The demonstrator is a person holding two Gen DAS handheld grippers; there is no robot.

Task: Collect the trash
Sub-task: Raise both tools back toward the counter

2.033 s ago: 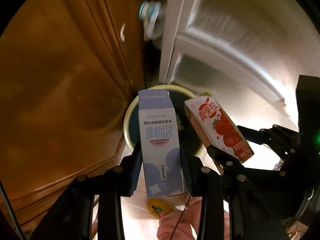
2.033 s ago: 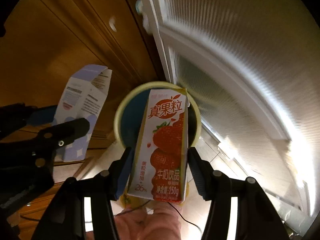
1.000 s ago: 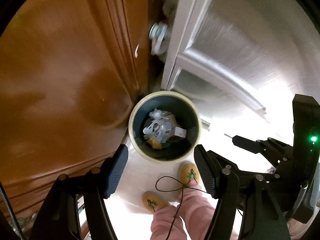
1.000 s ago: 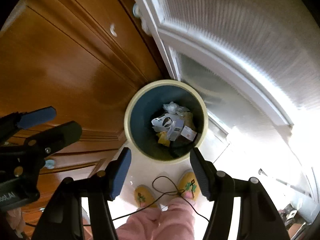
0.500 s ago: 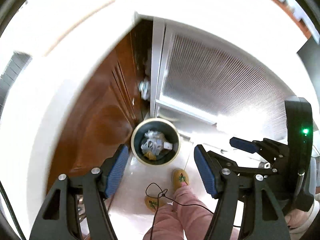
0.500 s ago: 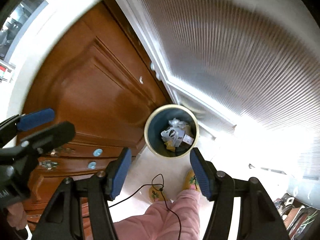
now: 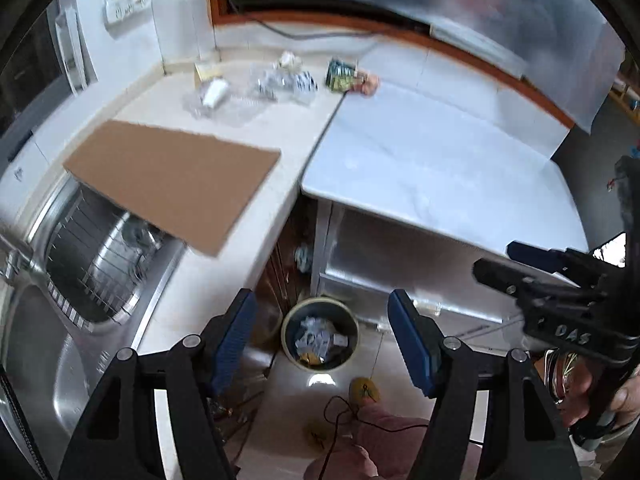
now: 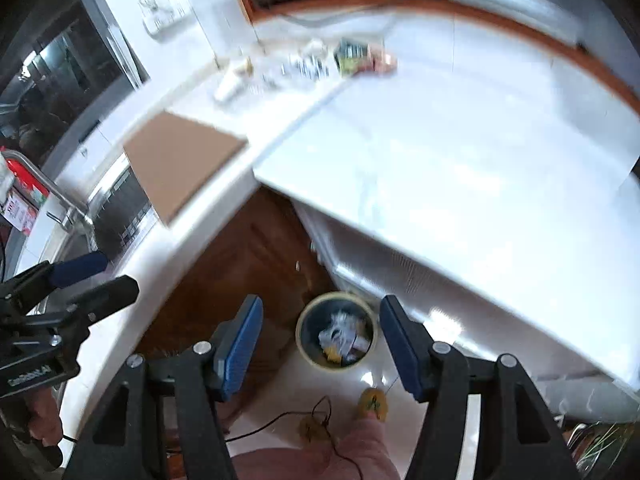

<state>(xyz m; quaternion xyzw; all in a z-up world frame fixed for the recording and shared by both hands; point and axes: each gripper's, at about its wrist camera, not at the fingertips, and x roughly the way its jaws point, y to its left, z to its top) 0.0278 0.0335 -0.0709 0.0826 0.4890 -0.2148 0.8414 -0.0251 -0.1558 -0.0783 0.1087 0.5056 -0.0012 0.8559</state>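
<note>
With both your left gripper (image 7: 320,334) and right gripper (image 8: 320,342) spread wide and empty above the bin (image 7: 320,338), the remaining trash (image 7: 280,82) lies far back on the counter (image 7: 256,232); reaching hastily could snag the cardboard (image 7: 172,176)

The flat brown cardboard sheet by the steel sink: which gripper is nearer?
Left. The left gripper hangs on the sink side, near the cardboard sheet; the right gripper is farther, by the white table.

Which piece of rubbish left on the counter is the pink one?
The crumpled pink wrapper at the right end of the row, beside the green packet by the counter's seam. The others are white, clear or silvery.
</note>
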